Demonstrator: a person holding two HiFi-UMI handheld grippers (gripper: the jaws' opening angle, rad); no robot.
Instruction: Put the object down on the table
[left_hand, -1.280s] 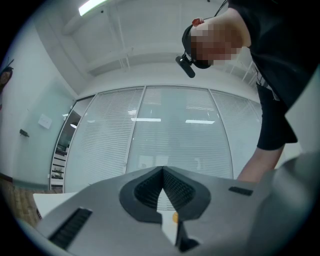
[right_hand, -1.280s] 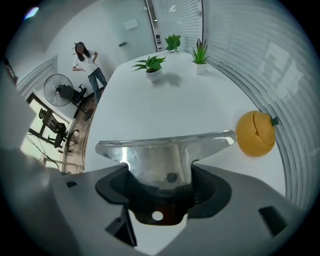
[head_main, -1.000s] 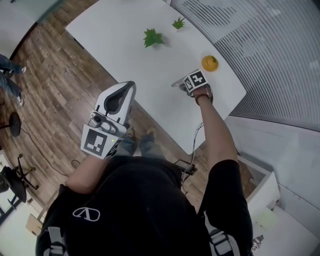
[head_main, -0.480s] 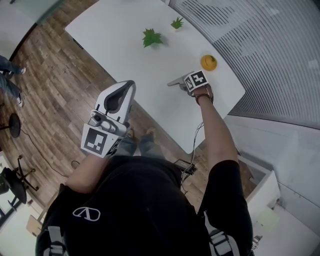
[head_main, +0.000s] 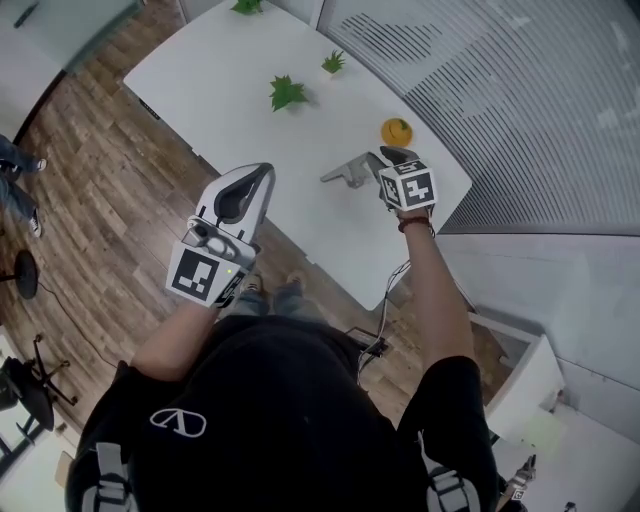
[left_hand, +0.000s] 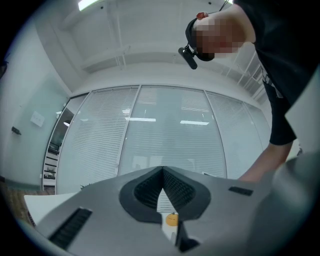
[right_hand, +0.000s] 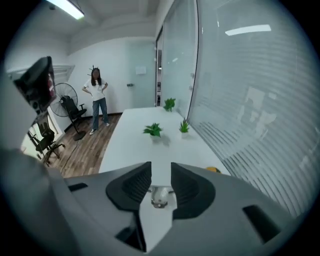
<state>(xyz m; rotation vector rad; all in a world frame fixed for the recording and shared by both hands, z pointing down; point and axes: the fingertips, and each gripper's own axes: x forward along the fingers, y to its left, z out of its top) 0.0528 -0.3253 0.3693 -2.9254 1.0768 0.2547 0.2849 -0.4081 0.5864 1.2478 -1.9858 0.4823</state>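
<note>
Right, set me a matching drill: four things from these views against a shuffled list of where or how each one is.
1 orange fruit
2 left claw
3 larger plant
4 standing person

A on the wooden floor, beside a fan
B shut, nothing held
C on the table, at the edge nearest the blinds
D on the table, away from its edges

Pairs: 1-C, 2-B, 3-D, 4-A

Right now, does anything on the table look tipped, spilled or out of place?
Nothing stands out. The orange rests on the table, the small plants stand upright, and the right gripper has its jaws closing with nothing between them.
</note>
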